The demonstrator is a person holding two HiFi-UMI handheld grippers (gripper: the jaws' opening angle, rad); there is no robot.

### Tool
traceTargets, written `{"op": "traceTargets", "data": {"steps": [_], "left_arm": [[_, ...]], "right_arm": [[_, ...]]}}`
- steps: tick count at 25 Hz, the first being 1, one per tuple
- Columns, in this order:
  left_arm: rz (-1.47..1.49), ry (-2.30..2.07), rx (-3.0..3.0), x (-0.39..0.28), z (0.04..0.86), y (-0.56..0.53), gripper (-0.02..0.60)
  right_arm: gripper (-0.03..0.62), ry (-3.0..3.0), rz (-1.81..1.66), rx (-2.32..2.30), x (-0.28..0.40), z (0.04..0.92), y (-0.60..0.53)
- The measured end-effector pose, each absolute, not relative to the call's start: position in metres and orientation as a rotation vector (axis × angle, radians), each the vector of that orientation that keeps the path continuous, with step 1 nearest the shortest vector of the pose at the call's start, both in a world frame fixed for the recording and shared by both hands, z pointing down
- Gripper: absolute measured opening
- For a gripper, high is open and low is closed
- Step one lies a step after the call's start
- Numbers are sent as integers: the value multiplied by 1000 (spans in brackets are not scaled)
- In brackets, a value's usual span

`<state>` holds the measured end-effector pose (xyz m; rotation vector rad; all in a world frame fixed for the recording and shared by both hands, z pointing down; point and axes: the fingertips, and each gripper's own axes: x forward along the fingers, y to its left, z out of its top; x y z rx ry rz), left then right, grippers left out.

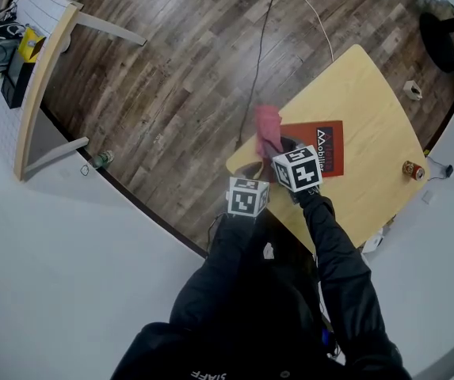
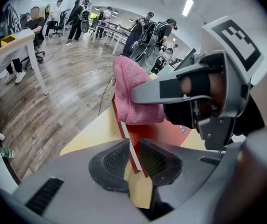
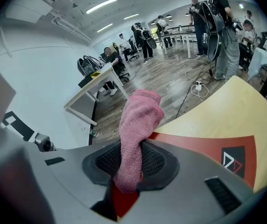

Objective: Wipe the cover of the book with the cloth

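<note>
- On the light wooden table point(image 1: 361, 85), seen from the head view, the red book point(image 1: 330, 137) lies flat with its cover up.
- Both grippers crowd the book's near left corner. The right gripper point(image 1: 280, 150) is over that corner. The left gripper point(image 1: 260, 169) is just off the book's edge, on the person's side.
- A pink cloth point(image 1: 268, 125) rises from the right gripper at the book's left edge, so most of the cover lies to the cloth's right.
- From the left gripper view, the left gripper point(image 2: 132, 161) has its ribbed black pads drawn narrow on the book's corner. The white page edge and thin red cover point(image 2: 156, 134) run between the pads.
- Beyond that corner the fluffy terry cloth point(image 2: 131, 97) bunches under the other tool's grey jaw, touching or just above the book.
- From the right gripper view, the right gripper point(image 3: 135, 164) pinches the cloth point(image 3: 140, 120) between its mesh-textured pads.
- The soft, thick fold stands up past the jaws rather than lying flat on the cover.
- The smooth, matte red cover point(image 3: 203, 148) stretches ahead and rightward from the jaws, with a dark printed logo panel at its far right.
- Likely the wipe depends on this: the right gripper is the nearer tool and the bare cover lies to its right. The cloth would need tipping down onto the book, then sweeping toward the logo while the left gripper pins the corner.
</note>
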<state>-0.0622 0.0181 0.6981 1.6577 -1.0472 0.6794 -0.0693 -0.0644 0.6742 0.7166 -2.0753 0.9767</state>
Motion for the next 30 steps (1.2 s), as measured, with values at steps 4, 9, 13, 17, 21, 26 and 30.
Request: {"op": "traceTargets", "data": {"steps": [4,9,13,17,21,26,30], "left_arm": [[684,-1047,1656,-63,698,19,84],[688,-1047,1649,-63,699,19,84],[684,-1051,1644,-64,699,19,84],[695,-1051,1644,-63,699,19,84],[709,-1054,1639,-63,698,19,81],[723,-1054,1640,-62,698,18,79],[736,-1057,1640,-61,698,18,78]], "right_arm": [[104,-2043,977,736,-57,681,-66],[106,-2026,978,766,-36,685,-72],[104,-2022,984,780,-24,685,-76],[106,-2018,983,796,-11,686,-79],[106,-2006,976,824,8,685,-85],[106,-1984,973,867,36,685,-90],[106,-1971,970,896,57,685,-93]]}}
